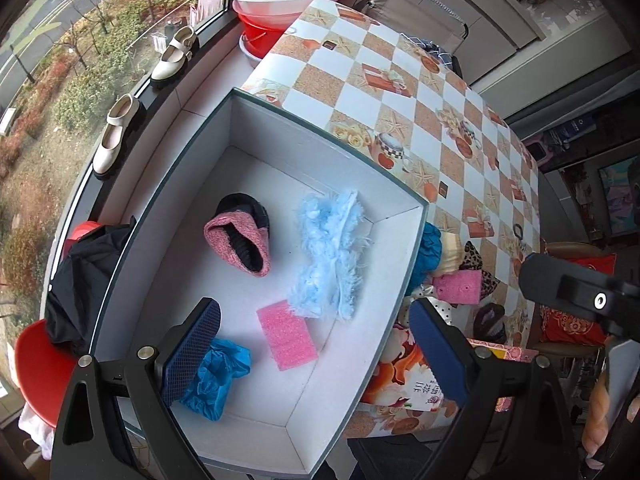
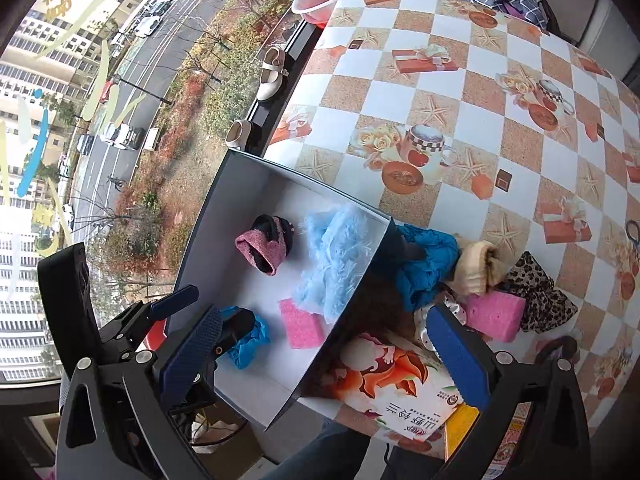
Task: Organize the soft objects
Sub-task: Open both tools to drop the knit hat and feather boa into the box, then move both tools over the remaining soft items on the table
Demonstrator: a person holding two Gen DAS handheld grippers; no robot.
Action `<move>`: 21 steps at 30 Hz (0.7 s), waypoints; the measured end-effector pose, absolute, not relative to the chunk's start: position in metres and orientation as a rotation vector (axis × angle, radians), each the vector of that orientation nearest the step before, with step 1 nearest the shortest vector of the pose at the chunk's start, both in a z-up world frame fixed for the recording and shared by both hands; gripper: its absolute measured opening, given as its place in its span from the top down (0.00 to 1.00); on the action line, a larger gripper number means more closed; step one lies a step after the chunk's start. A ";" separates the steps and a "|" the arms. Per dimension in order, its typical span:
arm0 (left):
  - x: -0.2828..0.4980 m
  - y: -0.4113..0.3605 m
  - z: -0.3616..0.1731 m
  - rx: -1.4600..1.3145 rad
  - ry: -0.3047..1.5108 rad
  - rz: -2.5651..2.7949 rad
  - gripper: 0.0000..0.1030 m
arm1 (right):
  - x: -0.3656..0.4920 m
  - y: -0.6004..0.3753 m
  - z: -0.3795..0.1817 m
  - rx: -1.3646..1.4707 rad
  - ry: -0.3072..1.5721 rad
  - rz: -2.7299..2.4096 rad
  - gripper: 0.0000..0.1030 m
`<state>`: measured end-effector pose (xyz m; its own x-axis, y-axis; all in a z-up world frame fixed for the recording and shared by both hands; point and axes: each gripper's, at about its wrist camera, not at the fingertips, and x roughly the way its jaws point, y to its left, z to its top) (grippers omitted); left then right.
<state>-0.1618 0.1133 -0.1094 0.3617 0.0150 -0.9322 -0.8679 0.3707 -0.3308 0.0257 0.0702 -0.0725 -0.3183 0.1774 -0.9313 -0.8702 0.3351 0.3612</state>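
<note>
Box (image 1: pixel 208 152) on checkered table (image 1: pixel 360 60), four soft items inside.
Inside lie one pink-black knit piece (image 1: pixel 240 236), one fluffy blue piece (image 1: pixel 328 256), one pink sponge (image 1: pixel 286 334), one blue crumpled piece (image 1: pixel 218 380); left gripper (image 1: pixel 316 356) and right gripper (image 2: pixel 324 360) both gape apart, empty.

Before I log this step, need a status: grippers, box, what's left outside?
Left gripper and right gripper open, empty. Four soft items in white box. Pink sponge, teal cloth outside.
</note>
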 end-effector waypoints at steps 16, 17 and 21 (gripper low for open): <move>-0.050 0.076 -0.085 -0.876 1.163 0.497 0.06 | 0.173 -0.064 -0.044 -0.364 1.605 0.882 0.00; -0.040 0.073 -0.086 -0.857 1.180 0.488 0.06 | 0.183 -0.074 -0.048 -0.352 1.609 0.847 0.00; -0.002 0.062 -0.096 -0.785 1.245 0.451 0.06 | 0.216 -0.109 -0.074 -0.340 1.643 0.718 0.00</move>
<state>-0.0016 0.0618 -0.0956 0.2834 -0.1068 -0.9530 -0.6924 0.6648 -0.2804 0.2162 -0.1086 -0.0742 -0.2081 0.1707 -0.9631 -0.5903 0.7632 0.2628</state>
